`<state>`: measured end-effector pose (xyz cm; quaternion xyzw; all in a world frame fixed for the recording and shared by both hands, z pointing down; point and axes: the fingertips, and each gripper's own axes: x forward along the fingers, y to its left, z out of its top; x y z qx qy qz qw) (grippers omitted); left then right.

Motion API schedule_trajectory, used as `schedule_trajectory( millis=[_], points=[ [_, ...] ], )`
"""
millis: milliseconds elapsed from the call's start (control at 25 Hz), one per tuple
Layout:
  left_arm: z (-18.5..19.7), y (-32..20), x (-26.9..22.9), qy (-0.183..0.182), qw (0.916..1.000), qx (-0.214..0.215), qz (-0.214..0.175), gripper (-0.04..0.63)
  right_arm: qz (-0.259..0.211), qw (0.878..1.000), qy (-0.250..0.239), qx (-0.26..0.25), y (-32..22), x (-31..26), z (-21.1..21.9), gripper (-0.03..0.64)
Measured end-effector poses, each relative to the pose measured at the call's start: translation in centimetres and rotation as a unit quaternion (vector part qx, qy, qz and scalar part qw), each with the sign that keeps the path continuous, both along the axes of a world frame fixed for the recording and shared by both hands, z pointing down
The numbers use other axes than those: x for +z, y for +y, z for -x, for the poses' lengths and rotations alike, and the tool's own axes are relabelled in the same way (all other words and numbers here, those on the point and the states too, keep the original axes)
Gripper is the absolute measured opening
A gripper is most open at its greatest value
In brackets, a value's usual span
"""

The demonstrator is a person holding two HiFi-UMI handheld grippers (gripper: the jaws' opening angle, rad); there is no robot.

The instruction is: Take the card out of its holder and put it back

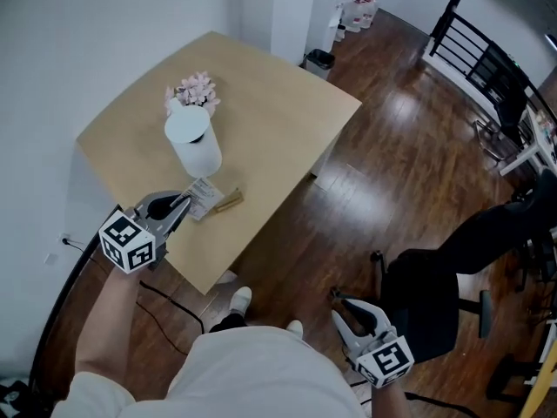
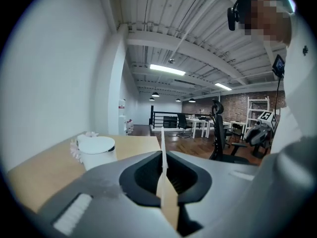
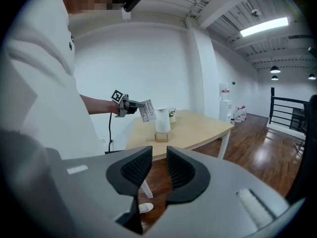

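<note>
Between L gripper (image 1: 183,204) fingers (image 2: 143,175): card (image 2: 163,143)

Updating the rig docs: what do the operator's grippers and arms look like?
Both the left gripper and right gripper: grey moulded bodies, black ribbed pads, each with a white cube of black square markers. No cables seen on them. The person wears a light short-sleeved top.

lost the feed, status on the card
Left tool shut on card, out of holder. Right tool open, empty, off table. Jug close beside holder.
</note>
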<state>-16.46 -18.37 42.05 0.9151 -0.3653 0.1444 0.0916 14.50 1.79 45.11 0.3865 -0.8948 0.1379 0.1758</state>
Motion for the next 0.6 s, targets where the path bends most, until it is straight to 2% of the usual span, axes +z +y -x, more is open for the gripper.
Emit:
schedule_trajectory(
  millis=[200,440,600],
  points=[
    [0.2,7.7,-1.4,0.004,0.9978,-0.066,0.0,0.017,-0.009,0.998,-0.014,-0.065,0.7,0.3,-1.2,0.094],
    [-0.5,17.0,-1.3,0.021,0.99,-0.138,0.019,0.018,-0.01,0.989,-0.02,-0.145,1.9,0.7,-1.2,0.094],
    [-0.9,21.6,0.0,0.028,0.9856,-0.163,0.034,0.017,-0.015,0.981,-0.019,-0.193,2.3,1.1,-0.4,0.094]
  ],
)
